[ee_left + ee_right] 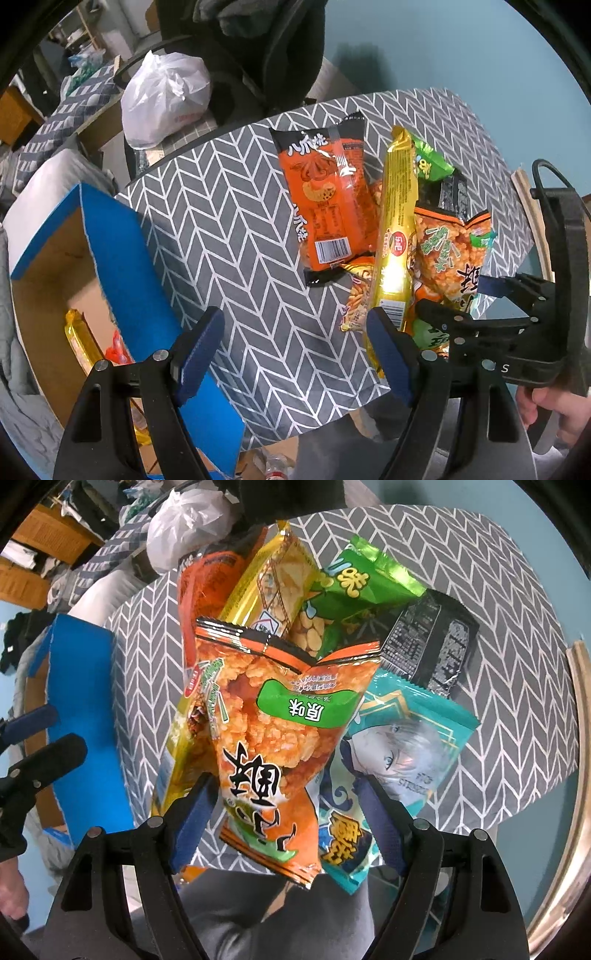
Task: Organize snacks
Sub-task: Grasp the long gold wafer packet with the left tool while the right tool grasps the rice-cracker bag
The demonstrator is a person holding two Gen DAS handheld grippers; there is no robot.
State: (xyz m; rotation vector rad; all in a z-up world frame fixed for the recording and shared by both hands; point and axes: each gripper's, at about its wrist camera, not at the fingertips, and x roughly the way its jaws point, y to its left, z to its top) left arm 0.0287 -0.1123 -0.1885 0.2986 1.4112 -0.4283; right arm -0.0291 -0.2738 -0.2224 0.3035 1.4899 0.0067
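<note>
Glossy crinkled snack packets [388, 229] lay heaped at the right of the chevron-cloth surface [229, 229]. Right view alone showed a teal packet [399, 753]. Left tongs [295, 347] and right tongs [291, 808] gaped, gripping nothing.

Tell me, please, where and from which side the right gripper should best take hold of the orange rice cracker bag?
Probably by the lower end of the orange rice cracker bag, coming from above. That end overhangs the table edge and already lies between the open right gripper pads, clear of the gold packet and teal packet.
</note>
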